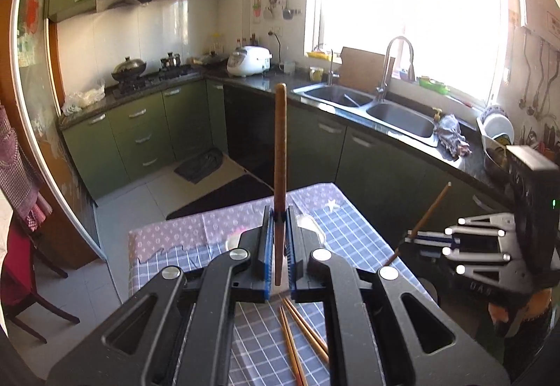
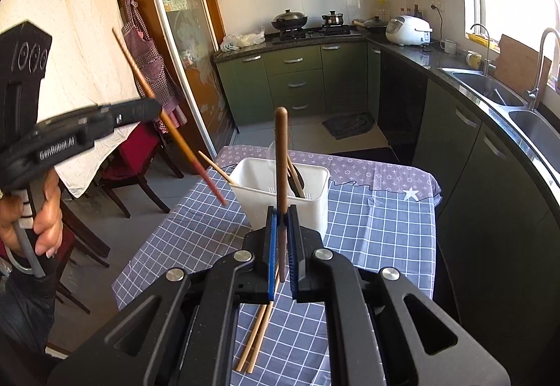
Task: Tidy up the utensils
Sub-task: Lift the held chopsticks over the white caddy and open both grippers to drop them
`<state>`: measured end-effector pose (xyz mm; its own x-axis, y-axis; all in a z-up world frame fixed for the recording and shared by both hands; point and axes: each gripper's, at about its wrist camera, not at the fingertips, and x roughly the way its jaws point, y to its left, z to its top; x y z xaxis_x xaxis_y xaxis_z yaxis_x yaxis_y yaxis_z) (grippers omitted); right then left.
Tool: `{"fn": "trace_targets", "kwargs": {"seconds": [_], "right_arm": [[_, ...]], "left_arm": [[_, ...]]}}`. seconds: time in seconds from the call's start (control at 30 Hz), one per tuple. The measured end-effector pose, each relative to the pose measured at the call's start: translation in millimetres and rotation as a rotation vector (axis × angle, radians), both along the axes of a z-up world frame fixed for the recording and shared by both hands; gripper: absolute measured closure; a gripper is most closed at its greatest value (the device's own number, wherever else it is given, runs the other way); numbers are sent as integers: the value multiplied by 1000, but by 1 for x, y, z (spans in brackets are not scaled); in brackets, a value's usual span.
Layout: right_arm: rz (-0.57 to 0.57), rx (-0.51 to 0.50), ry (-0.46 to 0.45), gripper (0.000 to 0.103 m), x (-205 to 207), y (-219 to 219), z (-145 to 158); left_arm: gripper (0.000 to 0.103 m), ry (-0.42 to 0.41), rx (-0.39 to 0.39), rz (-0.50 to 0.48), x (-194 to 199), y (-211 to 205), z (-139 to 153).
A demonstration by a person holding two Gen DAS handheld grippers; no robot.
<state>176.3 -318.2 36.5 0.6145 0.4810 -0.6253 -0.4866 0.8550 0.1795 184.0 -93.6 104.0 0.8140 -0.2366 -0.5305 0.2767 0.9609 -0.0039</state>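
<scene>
My left gripper [image 1: 279,216] clamps one wooden chopstick [image 1: 280,155] upright — my right gripper [image 2: 282,211] pinches another chopstick [image 2: 281,169] before the white utensil holder [image 2: 316,200].

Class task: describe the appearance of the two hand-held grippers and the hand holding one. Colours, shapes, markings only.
Both are matte black linkage frames with silver pivot bolts and blue-padded fingers. The left gripper carries white "GenRobot.AI" lettering; a bare hand grips its handle beside a grey cable. The right gripper shows pale silver link bars and a small green light.
</scene>
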Motion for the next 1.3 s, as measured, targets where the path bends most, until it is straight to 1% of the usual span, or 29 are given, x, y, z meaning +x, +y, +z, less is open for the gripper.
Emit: {"fn": "trace_targets", "kwargs": {"seconds": [0.07, 0.13, 0.23, 0.37, 0.53, 0.6, 0.63, 0.67, 0.7, 0.8, 0.9, 0.97, 1.03, 1.17, 1.3], "right_arm": [[-1, 0, 2, 96, 0, 0, 0], [-5, 1, 4, 96, 1, -2, -1], [-11, 11, -1, 96, 2, -5, 1], [-16, 26, -18, 96, 5, -6, 11], [-39, 56, -42, 96, 17, -8, 29], [-47, 73, -43, 96, 27, -9, 37], [-48, 87, -41, 96, 31, -8, 41], [-49, 100, -42, 96, 36, -8, 45], [-53, 110, -45, 96, 41, -6, 49], [-77, 131, -58, 96, 57, -2, 58], [-115, 121, -71, 96, 74, 4, 60], [-124, 103, -57, 96, 85, 10, 53], [-125, 72, -27, 96, 96, 18, 38], [-111, 6, 39, 96, 113, 37, 5], [-95, -39, 77, 95, 122, 49, -18]], "left_arm": [[96, -28, 5, 28, 10, -4, 3], [96, -21, 6, 51, 24, -6, -1], [96, 26, 6, 88, 48, -5, -19], [96, 120, 17, 118, 74, -1, -55], [96, 206, 54, 123, 88, -2, -91], [92, 228, 68, 118, 89, -2, -101], [85, 235, 69, 116, 90, 0, -104], [77, 239, 68, 116, 90, 0, -106], [76, 237, 63, 116, 89, 3, -106], [76, 223, 43, 114, 83, 7, -100], [76, 198, 22, 105, 71, 12, -88], [75, 183, 26, 94, 61, 12, -83], [73, 190, 37, 80, 53, 11, -84], [73, 268, 53, 35, 39, 10, -101], [73, 345, 39, -2, 29, 8, -120]]}}
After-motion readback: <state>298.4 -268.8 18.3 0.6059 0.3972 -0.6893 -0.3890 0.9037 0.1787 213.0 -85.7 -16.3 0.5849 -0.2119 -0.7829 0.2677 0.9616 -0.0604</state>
